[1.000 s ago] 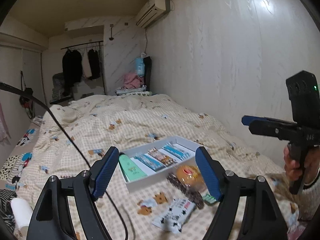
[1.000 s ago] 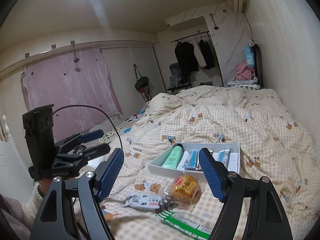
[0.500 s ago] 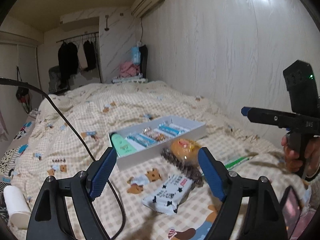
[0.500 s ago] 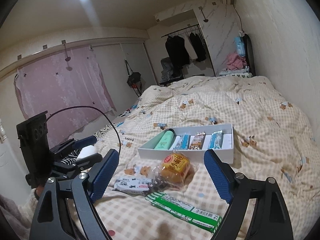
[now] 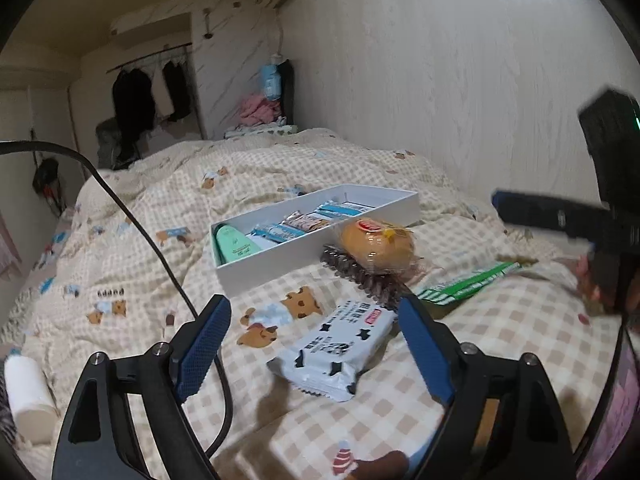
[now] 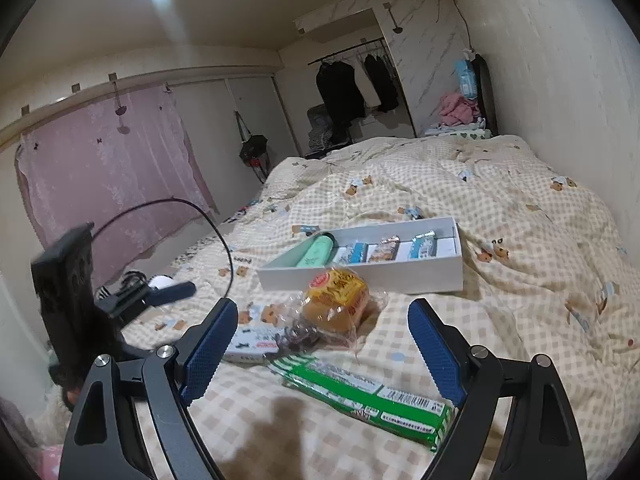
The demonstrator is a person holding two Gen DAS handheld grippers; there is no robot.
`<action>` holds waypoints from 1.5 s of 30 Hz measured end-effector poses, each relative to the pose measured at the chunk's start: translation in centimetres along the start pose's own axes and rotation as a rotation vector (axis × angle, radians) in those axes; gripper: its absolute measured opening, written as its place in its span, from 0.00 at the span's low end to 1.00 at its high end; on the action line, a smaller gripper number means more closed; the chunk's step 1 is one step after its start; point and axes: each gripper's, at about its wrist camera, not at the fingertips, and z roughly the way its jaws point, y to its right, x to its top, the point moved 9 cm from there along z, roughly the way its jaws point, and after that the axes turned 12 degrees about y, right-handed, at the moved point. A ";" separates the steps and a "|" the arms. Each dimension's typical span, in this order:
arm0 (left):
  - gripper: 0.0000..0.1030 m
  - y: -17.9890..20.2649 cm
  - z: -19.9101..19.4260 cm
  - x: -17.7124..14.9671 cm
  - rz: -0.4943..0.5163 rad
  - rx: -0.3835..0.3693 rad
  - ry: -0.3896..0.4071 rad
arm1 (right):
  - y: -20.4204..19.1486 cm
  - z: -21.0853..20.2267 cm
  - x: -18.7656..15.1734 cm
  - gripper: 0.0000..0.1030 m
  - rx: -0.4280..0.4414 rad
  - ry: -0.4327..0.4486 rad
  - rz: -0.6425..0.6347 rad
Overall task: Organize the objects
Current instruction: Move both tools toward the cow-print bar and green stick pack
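Bed [image 5: 120, 216] with a checked, bear-print quilt serves as the work area; no hard surface is in use.

White tray [image 5: 400, 196] lies mid-bed, already part filled: a mint-green tube [image 5: 234, 244] at its left end, three wrapped bars [image 5: 296, 226] side by side to the right. Far right end of the tray looks unfilled, probably kept for what remains loose.

Loose items are gathered just near of the tray, likely staged for sorting: a wrapped bun [image 5: 378, 248] resting on a dark ridged item (kind cannot be told), a white black-patterned snack packet [image 5: 336, 350], a green-and-white flat box [image 6: 368, 396] nearest the right side.

Left gripper [image 5: 314, 344]: jaws opening, nothing clasped; the white packet is framed between them, seemingly lined up for a pick.

Right gripper [image 6: 322, 346]: jaws spread wide, released, empty; the green box lies below and between them, untouched as far as can be seen.
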 end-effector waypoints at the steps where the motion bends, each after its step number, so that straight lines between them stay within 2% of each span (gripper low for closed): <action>1: 0.90 -0.3 -0.1 -0.1 -0.018 0.002 0.000 | -0.1 0.1 -0.2 0.86 -0.004 -0.006 -0.010; 4: 0.96 -0.8 -0.2 0.0 -0.054 -0.005 0.008 | -0.3 0.2 -0.2 0.86 0.005 -0.013 -0.021; 9: 0.98 -0.8 -0.3 -0.1 -0.056 -0.008 0.009 | 0.3 0.4 -0.3 0.86 0.018 -0.018 0.018; 14: 0.98 -0.8 0.1 -0.2 -0.055 -0.011 -0.003 | 0.9 1.1 -1.1 0.86 0.047 -0.066 0.078; 32: 0.99 -1.1 0.5 -0.6 -0.075 -0.025 -0.021 | 1.5 1.5 -1.7 0.86 0.072 -0.097 0.159; 37: 0.99 -1.2 0.9 -1.0 -0.087 -0.036 -0.045 | 1.8 1.5 -1.7 0.86 0.075 -0.100 0.173; 41: 0.99 -1.2 1.6 -1.8 -0.115 -0.070 -0.099 | 1.7 1.5 -1.8 0.86 0.076 -0.106 0.175; 45: 0.99 -1.4 1.7 -2.0 -0.136 -0.074 -0.110 | 1.9 1.6 -1.9 0.86 0.078 -0.111 0.183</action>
